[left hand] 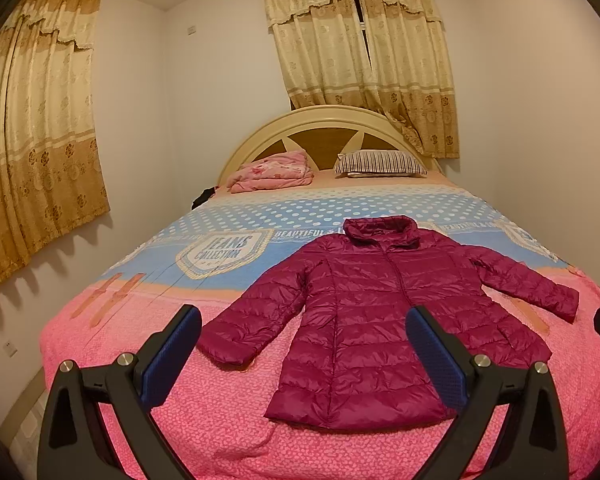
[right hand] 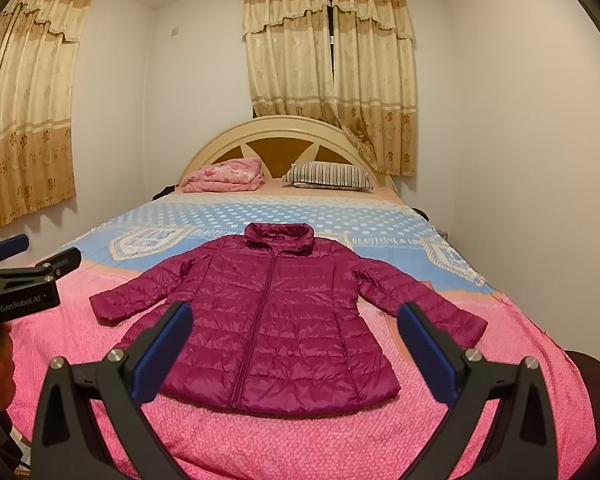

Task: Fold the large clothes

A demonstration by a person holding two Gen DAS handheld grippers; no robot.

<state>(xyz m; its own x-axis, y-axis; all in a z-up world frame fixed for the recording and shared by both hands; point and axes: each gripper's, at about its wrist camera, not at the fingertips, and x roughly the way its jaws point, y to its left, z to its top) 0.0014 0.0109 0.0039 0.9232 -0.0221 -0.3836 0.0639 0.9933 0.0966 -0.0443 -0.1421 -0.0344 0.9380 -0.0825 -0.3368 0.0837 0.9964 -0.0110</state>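
Note:
A magenta quilted puffer jacket (left hand: 380, 320) lies flat on the bed, front up, zipped, collar toward the headboard and both sleeves spread out. In the right wrist view the jacket (right hand: 268, 320) fills the middle of the bed. My left gripper (left hand: 304, 344) hovers open above the near edge of the bed, short of the hem, nothing between its blue pads. My right gripper (right hand: 296, 340) is open too, held above the hem with nothing in it. The left gripper (right hand: 28, 264) also shows at the left edge of the right wrist view, with a hand below it.
The bed (left hand: 148, 360) has a pink and blue patterned cover. A folded pink blanket (left hand: 272, 172) and a striped pillow (left hand: 380, 164) lie by the cream headboard (left hand: 320, 120). Curtains (left hand: 360, 60) hang behind and on the left wall. White walls close in on both sides.

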